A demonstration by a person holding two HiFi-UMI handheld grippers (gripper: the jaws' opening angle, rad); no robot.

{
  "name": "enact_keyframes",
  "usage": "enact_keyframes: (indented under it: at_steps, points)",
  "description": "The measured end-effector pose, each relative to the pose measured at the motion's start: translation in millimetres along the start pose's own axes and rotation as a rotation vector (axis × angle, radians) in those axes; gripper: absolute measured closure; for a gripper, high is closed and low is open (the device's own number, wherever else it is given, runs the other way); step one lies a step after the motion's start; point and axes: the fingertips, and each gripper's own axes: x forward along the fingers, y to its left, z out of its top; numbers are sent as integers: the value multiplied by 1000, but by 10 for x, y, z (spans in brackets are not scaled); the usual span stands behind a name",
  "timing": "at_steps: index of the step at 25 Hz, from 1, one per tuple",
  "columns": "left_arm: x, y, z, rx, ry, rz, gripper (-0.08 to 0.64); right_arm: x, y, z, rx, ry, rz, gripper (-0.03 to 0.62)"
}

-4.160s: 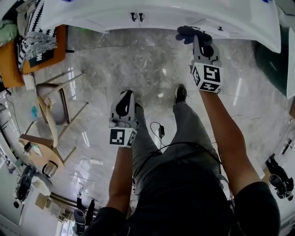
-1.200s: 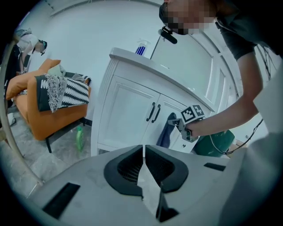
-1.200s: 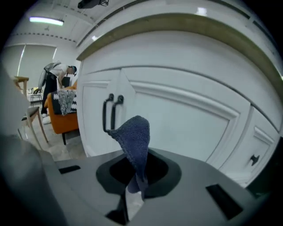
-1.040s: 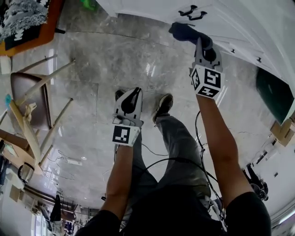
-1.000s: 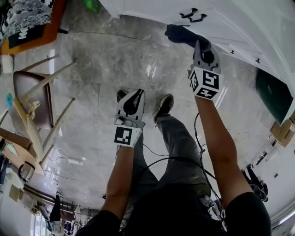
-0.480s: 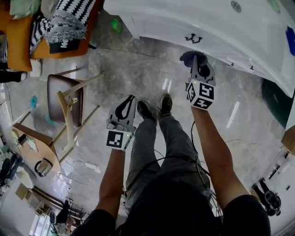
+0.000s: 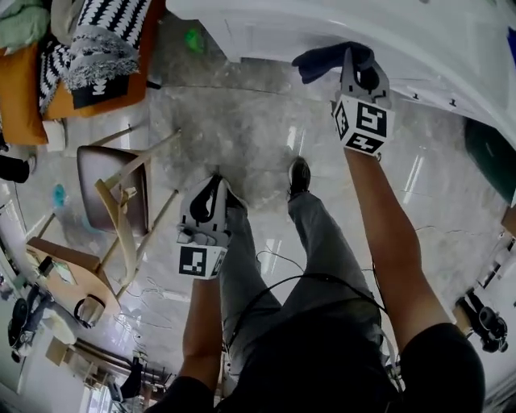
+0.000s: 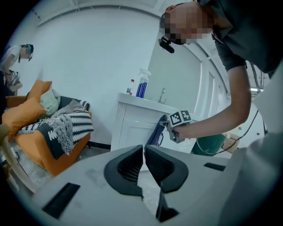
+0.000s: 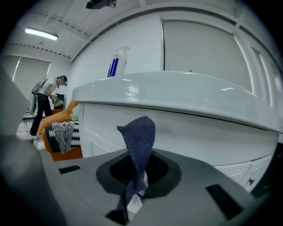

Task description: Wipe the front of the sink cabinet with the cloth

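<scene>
The dark blue cloth [image 7: 322, 60] hangs from my right gripper [image 7: 355, 74], which is shut on it and held up by the white sink cabinet [image 7: 266, 24]. In the right gripper view the cloth [image 9: 139, 137] stands up out of the jaws of the right gripper [image 9: 138, 176], just before the cabinet front [image 9: 199, 137] and under the countertop edge [image 9: 177, 95]. I cannot tell whether the cloth touches the front. My left gripper [image 7: 211, 206] hangs over the floor, away from the cabinet. Its jaws are shut on nothing [image 8: 144, 152], and it looks at the cloth [image 8: 154, 132] from the side.
A wooden chair [image 7: 113, 193] stands left of my legs. An orange sofa with a striped blanket [image 7: 89, 56] is at the far left. A green bin [image 7: 484, 153] sits right of the cabinet. A spray bottle [image 8: 141, 86] stands on the countertop. A person [image 9: 44, 108] stands in the background.
My right gripper has lifted the cloth from beside the door handles up towards the cabinet's top edge. My left gripper has also risen and shifted, still shut.
</scene>
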Motion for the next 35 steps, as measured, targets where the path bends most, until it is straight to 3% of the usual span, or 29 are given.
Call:
enact_keyframes:
  at_steps: [4, 8, 10, 14, 17, 21, 24, 26, 31, 33, 35]
  points:
    - [-67, 344, -266, -37, 16, -13, 543, 314, 269, 19, -36, -68, -81, 568]
    - [-119, 636, -491, -38, 19, -23, 543, 592, 1192, 159, -192, -136, 27, 568]
    - [-117, 730, -561, -42, 23, -26, 543, 726, 1613, 258, -206, -177, 74, 567]
    - [-115, 872, -673, -65, 19, -19, 543, 907, 2093, 154, -245, -157, 163, 568]
    - [-96, 902, -736, -97, 22, -16, 543, 932, 1897, -71, -224, -90, 155, 568]
    - [-24, 922, -720, -145, 19, -4, 543, 805, 760, -578, -74, 58, -72, 568]
    - [27, 919, -734, -153, 10, -7, 543, 738, 362, -696, -73, 81, -161, 568]
    - [51, 922, -774, -159, 13, -6, 543, 832, 608, -732, -102, 86, -108, 568]
    - [64, 948, -841, -157, 27, 1, 543, 1201, 1731, -840, -126, 77, 103, 568]
    - [77, 977, -870, -151, 30, 7, 543, 1284, 1888, -901, -83, 79, 107, 568]
    - [83, 999, -892, -153, 28, 16, 543, 1303, 1763, -1132, -18, 138, 80, 568]
